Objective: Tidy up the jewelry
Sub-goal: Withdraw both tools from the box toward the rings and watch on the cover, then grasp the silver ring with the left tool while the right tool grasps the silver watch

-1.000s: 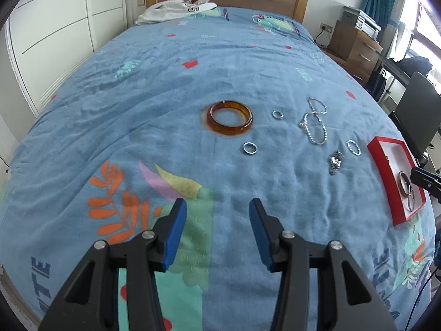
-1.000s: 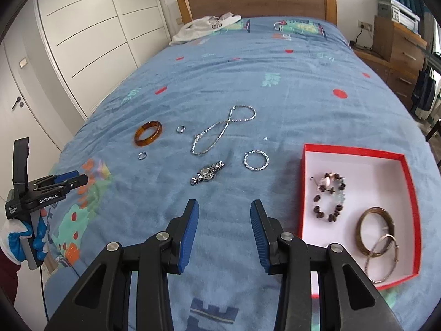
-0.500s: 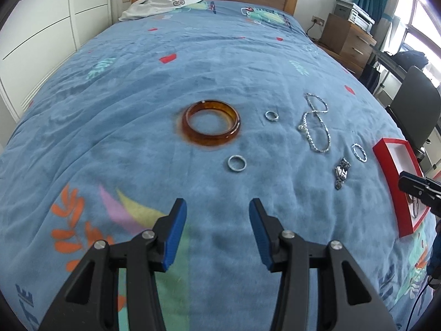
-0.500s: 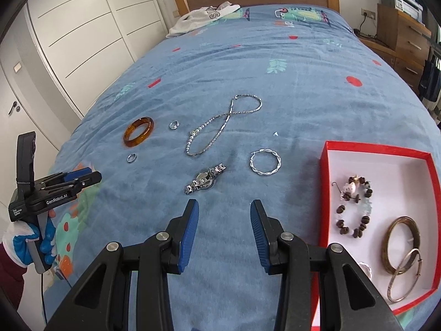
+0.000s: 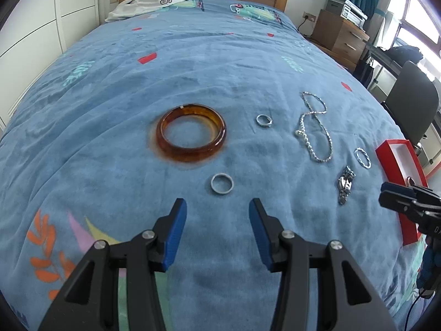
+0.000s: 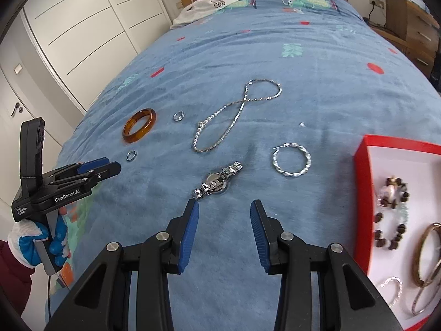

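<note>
Both claws hang over the bed (image 5: 110,88) with jaws apart, gripping nothing. The left claw (image 5: 217,215) sits just short of a small silver ring (image 5: 222,183), the amber bangle (image 5: 191,136) beyond it. The right claw (image 6: 223,215) hovers just short of the silver watch (image 6: 217,183); the red box (image 6: 361,165) lies near the bed's right edge.

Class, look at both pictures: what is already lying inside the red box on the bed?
Inside the red box: a dark beaded bracelet, a brown bangle, a thin metal bangle and a twisted silver hoop. Its far right side is cut off by the frame.
</note>
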